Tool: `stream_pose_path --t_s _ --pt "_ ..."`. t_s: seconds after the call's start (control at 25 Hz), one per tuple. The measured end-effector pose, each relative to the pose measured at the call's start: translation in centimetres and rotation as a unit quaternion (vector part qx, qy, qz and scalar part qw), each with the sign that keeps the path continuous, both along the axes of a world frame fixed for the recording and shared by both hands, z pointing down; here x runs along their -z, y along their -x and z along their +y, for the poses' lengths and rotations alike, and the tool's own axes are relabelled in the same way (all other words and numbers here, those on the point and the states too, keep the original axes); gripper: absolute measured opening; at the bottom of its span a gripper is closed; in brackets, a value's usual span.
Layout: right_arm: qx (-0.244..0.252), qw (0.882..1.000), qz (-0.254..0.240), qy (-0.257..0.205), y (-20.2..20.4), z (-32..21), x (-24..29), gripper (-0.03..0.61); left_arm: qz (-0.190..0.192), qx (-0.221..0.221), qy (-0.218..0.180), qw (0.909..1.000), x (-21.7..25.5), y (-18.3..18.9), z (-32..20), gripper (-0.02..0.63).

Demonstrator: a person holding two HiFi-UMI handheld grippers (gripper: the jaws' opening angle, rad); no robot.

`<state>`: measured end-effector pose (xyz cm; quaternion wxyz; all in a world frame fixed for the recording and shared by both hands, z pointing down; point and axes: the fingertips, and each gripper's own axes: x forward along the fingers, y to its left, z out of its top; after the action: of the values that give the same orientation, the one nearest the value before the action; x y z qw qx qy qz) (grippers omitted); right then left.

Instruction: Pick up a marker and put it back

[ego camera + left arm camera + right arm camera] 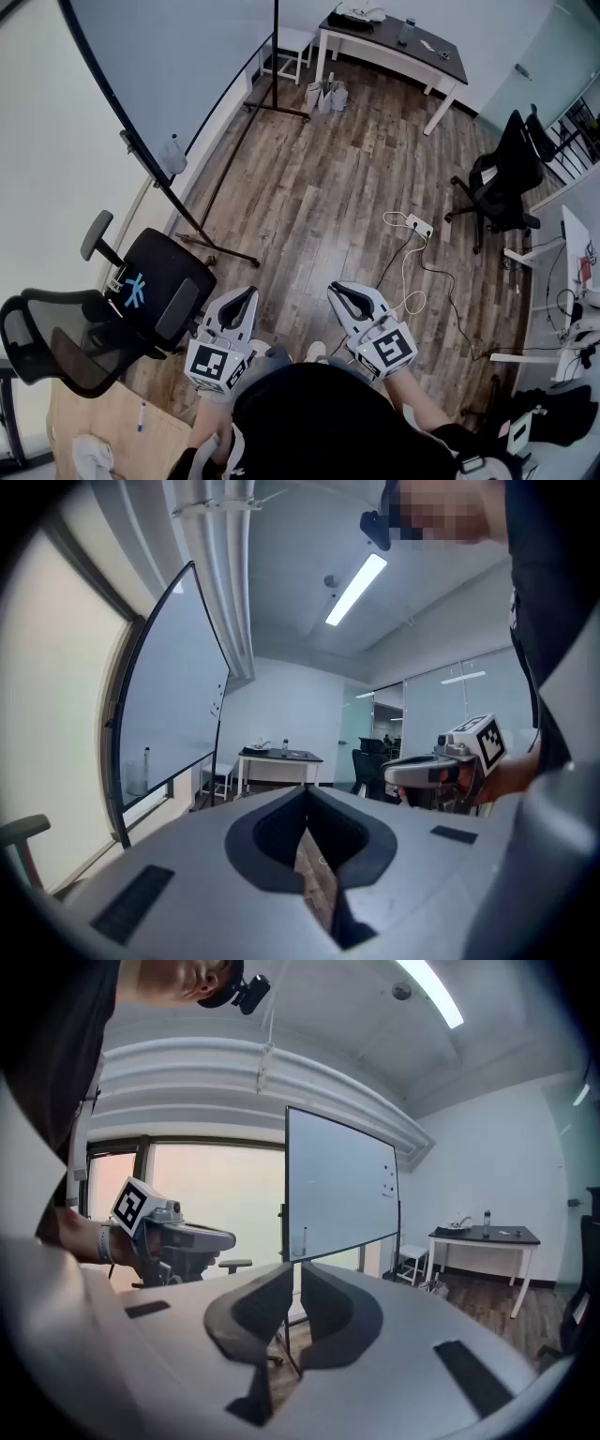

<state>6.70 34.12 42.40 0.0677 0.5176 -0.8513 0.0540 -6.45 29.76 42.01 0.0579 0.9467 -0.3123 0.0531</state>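
I hold both grippers low in front of me, over the wooden floor. My left gripper [248, 292] [307, 794] is shut with nothing between its jaws. My right gripper [335, 287] [292, 1269] is level with it, jaws together and empty. Each gripper view shows the other gripper off to its side. A thin marker with a blue cap [141, 415] lies on the light wooden desk [112, 412] at my lower left, behind both grippers. The whiteboard [178, 66] [337, 1194] stands on its frame ahead to the left. A spray bottle [173, 155] sits on its tray.
A black mesh office chair [112, 309] stands close on my left, between me and the whiteboard stand. A power strip with cables [419, 225] lies on the floor ahead right. Another black chair [506, 178] and a dark-topped table [394, 47] stand farther off. White cloth [89, 455] lies on the desk.
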Motion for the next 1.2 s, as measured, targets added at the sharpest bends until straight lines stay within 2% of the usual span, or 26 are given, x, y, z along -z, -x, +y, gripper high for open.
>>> stream_pose_path --t_s 0.2,0.36,0.48,0.56,0.64,0.96,1.2 --pt "-0.001 1.000 0.004 -0.003 -1.3 2.0 -0.3 0.032 0.007 -0.012 0.009 0.9999 -0.6 -2.6 2.2 0.008" --pt "-0.022 1.000 -0.003 -0.001 -1.3 2.5 0.0 0.031 0.000 -0.028 0.010 0.9995 -0.7 -2.4 2.3 0.008" --pt "-0.035 0.999 -0.012 -0.005 -0.4 2.3 0.4 0.031 -0.004 -0.037 0.009 0.9993 -0.4 -1.4 1.5 0.015" --pt "-0.044 0.999 -0.015 -0.006 0.4 1.8 0.4 0.031 -0.007 -0.043 0.012 0.9990 -0.5 -0.6 0.8 0.079" --pt "-0.052 0.999 -0.012 -0.004 1.4 1.1 0.4 0.031 -0.008 -0.046 0.011 0.9988 -0.5 0.6 0.0 0.104" --pt "-0.070 0.997 0.013 0.003 7.0 -1.8 0.0 0.017 0.006 -0.063 0.017 0.9979 -2.8 5.8 -3.4 0.109" --pt "-0.084 0.996 0.018 0.027 7.6 -3.5 -1.0 0.017 0.015 -0.054 0.037 0.9978 -3.9 7.3 -5.4 0.109"
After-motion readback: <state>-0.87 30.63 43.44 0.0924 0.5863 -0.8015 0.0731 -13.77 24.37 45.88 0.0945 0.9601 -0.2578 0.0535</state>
